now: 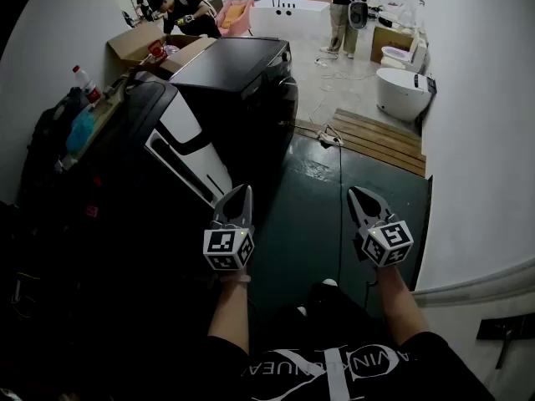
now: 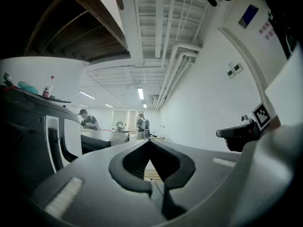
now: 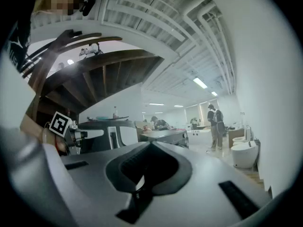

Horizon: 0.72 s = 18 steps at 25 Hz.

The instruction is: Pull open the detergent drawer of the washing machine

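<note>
Head view: left hand-held gripper [image 1: 243,190] and right hand-held gripper [image 1: 355,193] clenched empty, level, clear of the washing machine [image 1: 155,111], presumably awaiting approach.

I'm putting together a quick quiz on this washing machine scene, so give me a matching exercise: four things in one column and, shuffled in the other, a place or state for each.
Things:
1. red-capped bottle
2. white toilet
3. wooden boards
4. left gripper

Places or states:
A. lying flat on the floor
B. shut and empty, held in the air
C. on top of the dark machine at the left
D. beside the right-hand wall

Pairs: 1-C, 2-D, 3-A, 4-B.
</note>
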Motion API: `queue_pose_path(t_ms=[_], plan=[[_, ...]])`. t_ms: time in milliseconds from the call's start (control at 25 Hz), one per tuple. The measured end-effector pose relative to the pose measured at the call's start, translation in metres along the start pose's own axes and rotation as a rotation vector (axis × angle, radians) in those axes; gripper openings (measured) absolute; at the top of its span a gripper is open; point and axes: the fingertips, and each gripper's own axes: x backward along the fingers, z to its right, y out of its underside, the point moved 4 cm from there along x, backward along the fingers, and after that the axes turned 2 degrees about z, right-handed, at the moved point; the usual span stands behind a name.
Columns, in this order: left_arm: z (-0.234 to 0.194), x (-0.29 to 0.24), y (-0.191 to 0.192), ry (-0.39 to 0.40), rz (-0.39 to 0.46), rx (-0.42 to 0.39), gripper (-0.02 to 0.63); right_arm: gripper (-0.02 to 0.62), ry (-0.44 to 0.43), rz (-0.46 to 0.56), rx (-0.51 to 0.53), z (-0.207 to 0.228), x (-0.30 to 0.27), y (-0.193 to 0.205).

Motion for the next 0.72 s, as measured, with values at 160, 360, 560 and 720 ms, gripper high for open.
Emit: queue_pose_path(t_ms=[160, 360, 560, 720], plan=[[-0.001, -0.002, 0.002, 0.003, 0.002, 0.003, 0.009, 0.012, 0.007, -0.006, -0.006, -0.001, 0.000, 0.003], [-0.001, -0.005, 0.004, 0.014, 0.003, 0.020, 0.009, 0.012, 0.009, -0.002, -0.011, -0.002, 0.003, 0.004], [-0.002, -0.014, 0.007, 0.010, -0.002, 0.031, 0.009, 0.012, 0.008, -0.016, 0.011, 0.007, 0.001, 0.005], [-0.007, -0.029, 0.006, 0.001, -0.004, 0.021, 0.009, 0.012, -0.014, -0.016, 0.019, 0.019, -0.018, 0.006]])
